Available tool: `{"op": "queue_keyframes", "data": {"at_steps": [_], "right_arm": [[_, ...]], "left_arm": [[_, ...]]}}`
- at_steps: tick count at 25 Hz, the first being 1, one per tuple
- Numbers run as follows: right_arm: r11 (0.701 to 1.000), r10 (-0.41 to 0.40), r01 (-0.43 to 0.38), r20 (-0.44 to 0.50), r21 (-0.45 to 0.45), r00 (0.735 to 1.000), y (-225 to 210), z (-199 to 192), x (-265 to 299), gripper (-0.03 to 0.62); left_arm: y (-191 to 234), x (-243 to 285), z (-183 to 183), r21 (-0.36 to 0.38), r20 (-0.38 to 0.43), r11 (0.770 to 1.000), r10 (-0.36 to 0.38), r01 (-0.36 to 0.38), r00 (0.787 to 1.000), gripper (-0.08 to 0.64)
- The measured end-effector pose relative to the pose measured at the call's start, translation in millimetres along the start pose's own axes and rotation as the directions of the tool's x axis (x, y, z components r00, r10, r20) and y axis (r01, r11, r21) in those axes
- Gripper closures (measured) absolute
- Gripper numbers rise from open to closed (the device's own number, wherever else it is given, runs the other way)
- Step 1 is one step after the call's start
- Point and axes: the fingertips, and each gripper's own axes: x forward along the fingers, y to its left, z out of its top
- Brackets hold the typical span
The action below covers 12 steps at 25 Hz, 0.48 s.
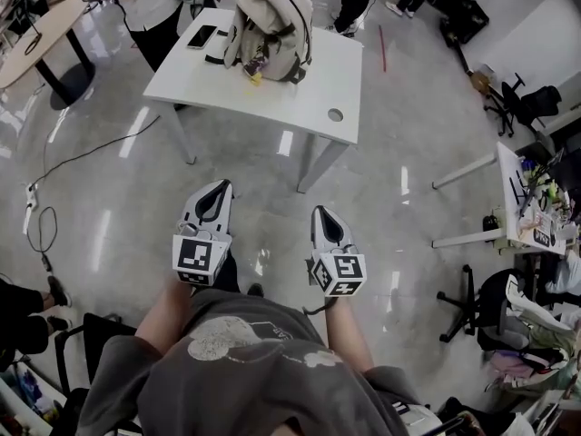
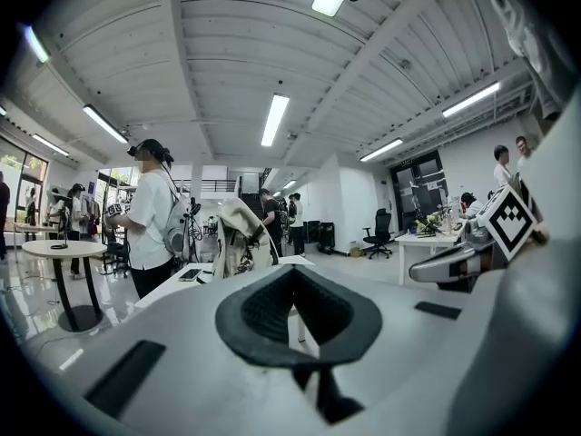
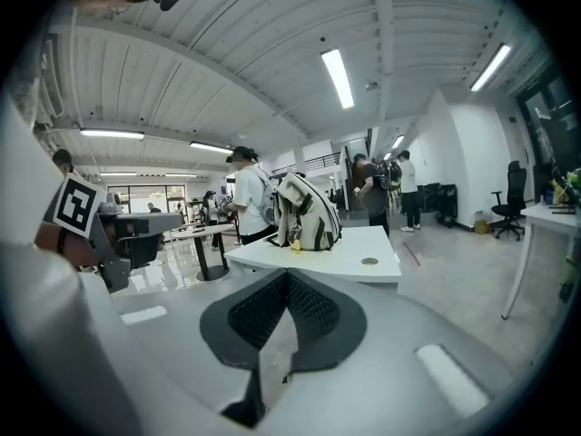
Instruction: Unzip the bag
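Both grippers are empty and nothing has started yet. The left gripper (image 1: 216,191) has its jaws pressed together with nothing between them, as its own view shows (image 2: 292,275). The right gripper (image 1: 325,216) is the same, its pads meeting on bare air (image 3: 286,284). They're held low in front of the person, side by side over open floor.

Looking out from there, the white table (image 1: 272,98) is ahead of both grippers and well apart from them. The bag (image 1: 270,24) sits toward the table's far side, about on the line that runs out between the two grippers. A phone (image 1: 201,36) lies just beside it, to its left.

So I'd say the task is at zero. The bag is untouched, and from here I can't make out the zip or its pull. All of it is left to do: close the gap, steady the bag, pinch the pull and draw it open.

The bag stands upright (image 3: 309,214), its long axis rising from the tabletop and its top toward the ceiling, slumping a little. I can't tell which face carries the zip.
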Motion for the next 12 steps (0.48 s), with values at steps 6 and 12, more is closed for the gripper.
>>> {"op": "queue_keyframes", "data": {"at_steps": [6,12], "right_arm": [[1.000,-0.004,0.004,-0.012,-0.004,1.000,-4,13,66,0.592],[0.999,0.024,-0.024,-0.006,-0.041,1.000,3,43,146,0.593]], "left_arm": [[47,51,-2,-0.020,0.006,1.000,-0.015,0.015,1.000,0.554],[99,99,-4,-0.075,-0.021,0.997,-0.016,0.015,1.000,0.554]]}}
